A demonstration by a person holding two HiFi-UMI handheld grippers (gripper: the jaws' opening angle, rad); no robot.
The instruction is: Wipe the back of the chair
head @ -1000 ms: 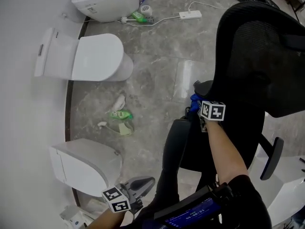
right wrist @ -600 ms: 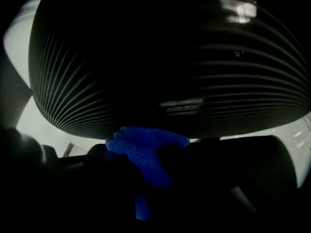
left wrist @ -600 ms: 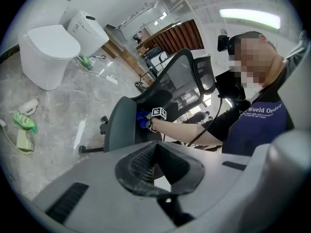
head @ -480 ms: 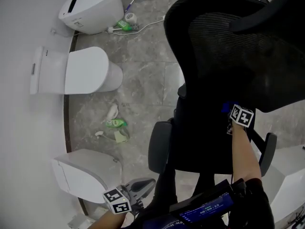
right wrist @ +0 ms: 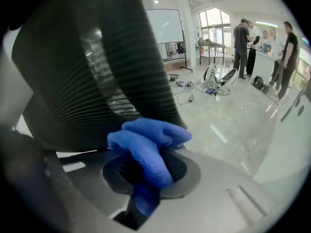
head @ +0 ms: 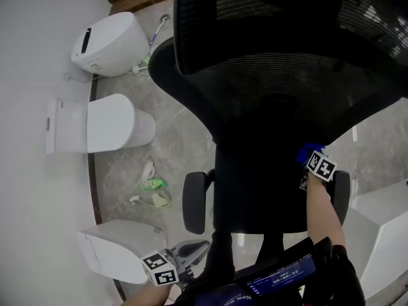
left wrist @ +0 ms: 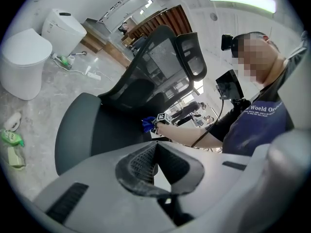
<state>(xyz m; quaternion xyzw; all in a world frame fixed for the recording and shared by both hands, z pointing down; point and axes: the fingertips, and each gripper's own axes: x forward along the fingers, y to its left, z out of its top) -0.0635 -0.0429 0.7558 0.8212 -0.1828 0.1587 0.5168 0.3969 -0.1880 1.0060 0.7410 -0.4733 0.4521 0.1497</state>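
The black mesh chair back (head: 287, 75) fills the top and middle of the head view. My right gripper (head: 312, 161) is shut on a bunched blue cloth (head: 307, 153) and holds it against the lower right edge of the back. In the right gripper view the blue cloth (right wrist: 150, 149) bulges out of the jaws of the right gripper (right wrist: 148, 166), touching the ribbed chair back (right wrist: 97, 81). My left gripper (head: 194, 250) hangs low near the chair's base, shut with nothing in it. The left gripper view shows the left gripper (left wrist: 154, 152) pointing at the chair back (left wrist: 155, 62) and the blue cloth (left wrist: 147, 124).
Three white toilets (head: 108, 123) (head: 108, 43) (head: 121, 250) stand along the left wall. Litter (head: 152, 185) lies on the marble floor between them. The chair's armrests (head: 194, 203) (head: 341, 196) stick out on both sides. A white unit (head: 382, 228) stands at the right. Several people (right wrist: 243, 38) stand far off.
The chair back has swung left across the head view and now fills it. My right gripper with the cloth went from its left edge to its lower right. The left gripper stayed put.
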